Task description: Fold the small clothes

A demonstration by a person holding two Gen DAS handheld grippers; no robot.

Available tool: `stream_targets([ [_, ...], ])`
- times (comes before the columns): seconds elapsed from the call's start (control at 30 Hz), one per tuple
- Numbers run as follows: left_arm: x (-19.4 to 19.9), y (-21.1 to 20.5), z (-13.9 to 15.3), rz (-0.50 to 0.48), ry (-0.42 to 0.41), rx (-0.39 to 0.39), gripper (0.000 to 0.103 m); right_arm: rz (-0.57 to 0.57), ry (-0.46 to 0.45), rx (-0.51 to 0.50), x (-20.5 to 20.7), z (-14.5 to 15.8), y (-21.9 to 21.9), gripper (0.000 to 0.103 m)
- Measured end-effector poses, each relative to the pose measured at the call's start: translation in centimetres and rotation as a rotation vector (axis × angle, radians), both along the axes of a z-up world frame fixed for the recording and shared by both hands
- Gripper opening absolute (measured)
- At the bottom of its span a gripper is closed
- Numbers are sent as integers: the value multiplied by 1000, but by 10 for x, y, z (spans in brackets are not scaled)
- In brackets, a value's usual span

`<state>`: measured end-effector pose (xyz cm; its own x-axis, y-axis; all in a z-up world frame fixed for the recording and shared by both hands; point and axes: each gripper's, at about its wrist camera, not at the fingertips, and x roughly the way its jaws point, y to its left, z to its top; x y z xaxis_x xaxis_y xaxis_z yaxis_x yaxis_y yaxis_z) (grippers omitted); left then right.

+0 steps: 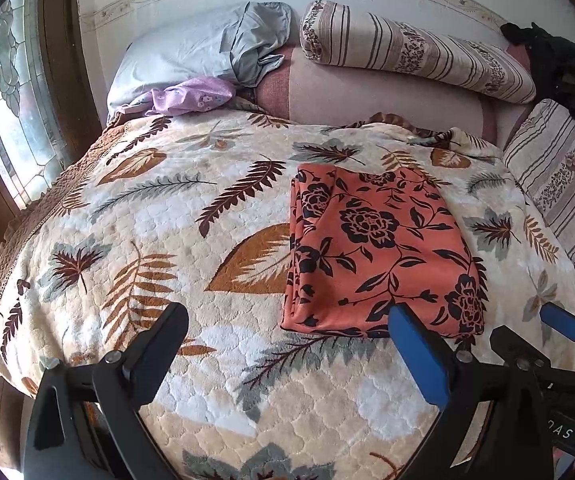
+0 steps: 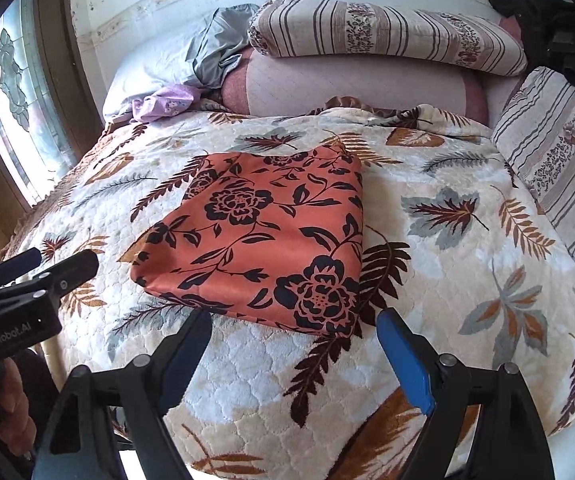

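- An orange cloth printed with black flowers (image 1: 379,252) (image 2: 263,240) lies folded into a flat, roughly square packet on a cream quilted blanket patterned with brown and grey leaves (image 1: 159,216) (image 2: 447,248), which covers the bed.
- The left gripper (image 1: 287,340), black with a blue pad on one finger, hangs above the blanket with its fingers spread wide and nothing between them; its blue-padded finger sits just at the near edge of the folded cloth in the left wrist view, and whether it touches cannot be told.
- The right gripper (image 2: 295,344) is likewise spread wide and empty, poised just short of the cloth's near edge.
- Each gripper shows at the side of the other's view: the right one at the lower right of the left wrist view (image 1: 547,336), the left one at the left edge of the right wrist view (image 2: 43,272).
- At the head of the bed lie a pale grey-blue pillow (image 1: 175,56) (image 2: 147,68), a crumpled lilac garment (image 1: 191,96) (image 2: 163,104) and a long striped floral bolster (image 1: 415,52) (image 2: 383,32).
- A window with patterned glass (image 1: 11,92) (image 2: 11,92) stands to the left.
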<state>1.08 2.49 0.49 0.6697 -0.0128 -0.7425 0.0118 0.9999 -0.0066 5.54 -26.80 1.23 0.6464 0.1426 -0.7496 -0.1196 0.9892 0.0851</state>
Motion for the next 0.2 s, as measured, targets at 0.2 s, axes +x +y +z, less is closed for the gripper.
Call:
stream_targets([
  [0.2,6,-9,3,-16,-30,30,100,-4,8,3,8,-1,-1,87],
])
